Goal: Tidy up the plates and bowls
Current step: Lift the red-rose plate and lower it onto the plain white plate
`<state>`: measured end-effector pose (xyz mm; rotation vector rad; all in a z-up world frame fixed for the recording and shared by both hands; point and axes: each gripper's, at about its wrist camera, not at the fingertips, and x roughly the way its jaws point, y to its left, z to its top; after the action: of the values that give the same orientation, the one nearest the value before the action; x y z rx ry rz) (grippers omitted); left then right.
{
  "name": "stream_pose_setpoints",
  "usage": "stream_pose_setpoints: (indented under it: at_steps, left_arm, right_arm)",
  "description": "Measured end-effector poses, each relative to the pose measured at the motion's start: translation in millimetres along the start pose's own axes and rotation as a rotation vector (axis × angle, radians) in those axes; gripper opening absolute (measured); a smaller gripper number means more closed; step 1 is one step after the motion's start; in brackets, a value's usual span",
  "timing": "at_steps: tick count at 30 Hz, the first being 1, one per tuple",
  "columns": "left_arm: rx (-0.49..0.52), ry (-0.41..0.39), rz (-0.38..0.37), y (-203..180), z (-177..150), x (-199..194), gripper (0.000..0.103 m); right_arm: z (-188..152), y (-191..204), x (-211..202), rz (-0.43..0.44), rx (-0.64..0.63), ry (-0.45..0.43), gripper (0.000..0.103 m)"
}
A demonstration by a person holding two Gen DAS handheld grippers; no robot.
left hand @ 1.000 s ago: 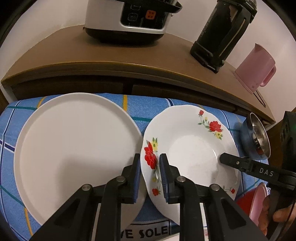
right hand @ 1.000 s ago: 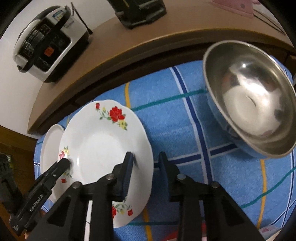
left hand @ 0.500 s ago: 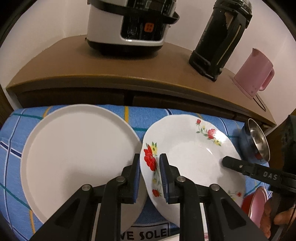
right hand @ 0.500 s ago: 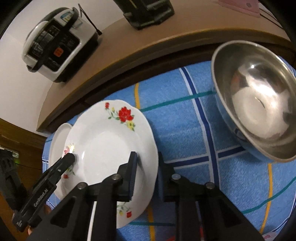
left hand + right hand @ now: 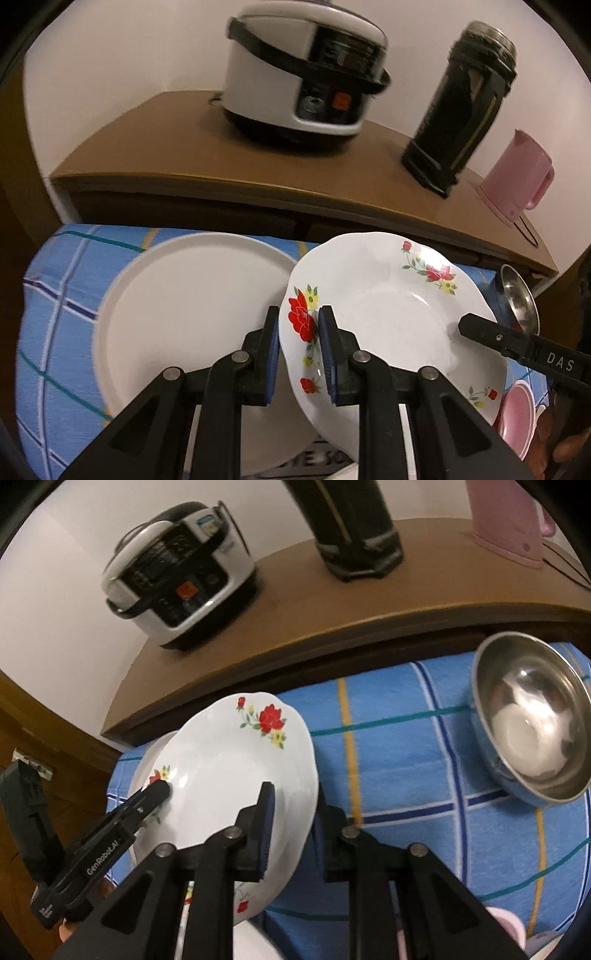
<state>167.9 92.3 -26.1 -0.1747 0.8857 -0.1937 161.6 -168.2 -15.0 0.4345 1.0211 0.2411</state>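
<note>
A white floral plate (image 5: 388, 314) (image 5: 229, 768) hangs tilted above the blue checked cloth (image 5: 55, 314), held from both sides. My left gripper (image 5: 298, 332) is shut on its left rim beside a red flower. On the opposite rim my right gripper (image 5: 293, 812) is shut, one pad inside the plate and one behind it. The floral plate's left edge overlaps a large plain white plate (image 5: 184, 314) that lies flat on the cloth. A steel bowl (image 5: 532, 731) stands on the cloth to the right.
A wooden counter (image 5: 184, 155) behind the cloth carries a rice cooker (image 5: 303, 74), a black flask (image 5: 465, 103) and a pink jug (image 5: 517, 177). A pink bowl (image 5: 517, 410) sits at the near right. Another white rim shows at the bottom edge.
The right gripper's jaws have closed onto the floral plate's rim. Both grippers have risen with the plate, which now tilts off the cloth and overlaps the plain plate's edge.
</note>
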Motion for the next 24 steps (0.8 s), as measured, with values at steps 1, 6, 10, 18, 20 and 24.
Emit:
stream_pose_setpoints:
  at_steps: [1, 6, 10, 18, 20, 24]
  left_arm:
    - [-0.006, -0.009, 0.016, 7.3, -0.3, -3.7, 0.022]
    - [-0.05, -0.018, 0.068, 37.5, -3.6, -9.8, 0.022]
    - [-0.078, -0.02, 0.114, 62.1, -9.6, -12.0, 0.022]
    - [-0.114, -0.024, 0.138, 94.3, -14.0, -5.0, 0.022]
    - [-0.122, -0.024, 0.142, 99.9, -14.1, -2.9, 0.022]
    - [-0.144, -0.028, 0.138, 110.9, -13.9, -1.9, 0.023]
  right_arm:
    - [-1.1, 6.1, 3.0, 0.004, -0.005, 0.001, 0.019]
    - [-12.5, 37.1, 21.5, 0.042, -0.026, 0.027, 0.019]
    - [-22.6, 61.5, 43.1, 0.056, -0.057, 0.057, 0.019]
    - [-36.0, 88.9, 73.6, 0.037, -0.106, 0.09, 0.019]
    - [-36.8, 92.9, 79.9, 0.027, -0.116, 0.092, 0.019]
    - [-37.4, 99.5, 88.6, 0.013, -0.139, 0.092, 0.019]
